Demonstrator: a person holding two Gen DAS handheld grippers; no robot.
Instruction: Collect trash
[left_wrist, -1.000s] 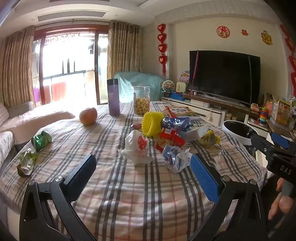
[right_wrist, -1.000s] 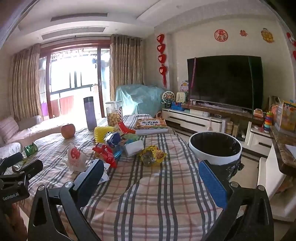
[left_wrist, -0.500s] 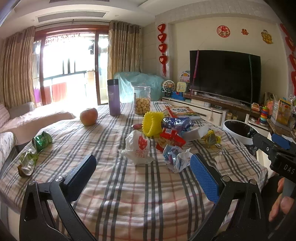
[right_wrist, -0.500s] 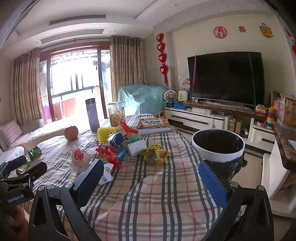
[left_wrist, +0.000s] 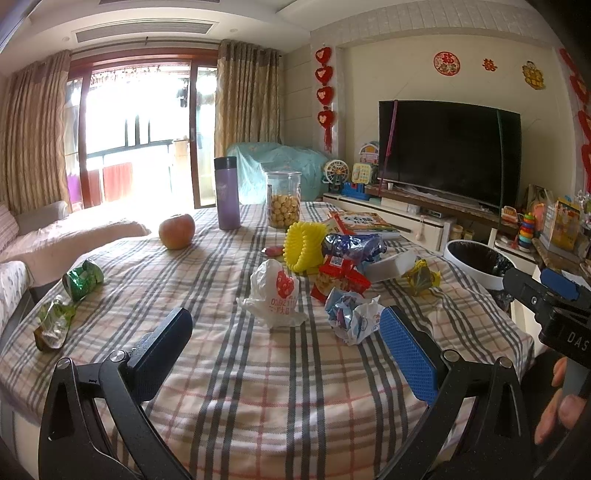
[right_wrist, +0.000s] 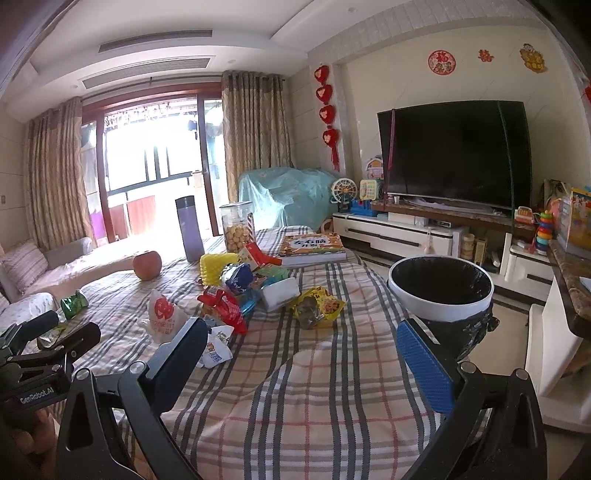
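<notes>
A crumpled white-and-blue paper wrapper (left_wrist: 352, 315) lies on the plaid-clothed counter (left_wrist: 258, 387), balled up with no clear long axis, just ahead of the blue pad of the left hand-held gripper (left_wrist: 284, 354). Just left of it sits a knotted white plastic bag with red print (left_wrist: 275, 295), bulging upward. Behind them a heap of trash gathers: a red snack packet (left_wrist: 341, 277), a blue foil bag (left_wrist: 354, 245) lying crosswise, and a yellow crinkled wrapper (left_wrist: 421, 275) off to the right. Two green wrappers (left_wrist: 81, 278) lie well apart near the left edge.

The left hand-held gripper hovers low over the cloth, fingers spread wide, holding nothing, aimed toward the heap. The right hand-held gripper (right_wrist: 303, 365) is likewise spread and empty, level above the counter's near end, pointing between the heap and a round white bin with a black liner (right_wrist: 441, 291) that stands just beside the counter's right edge, mouth upward.
</notes>
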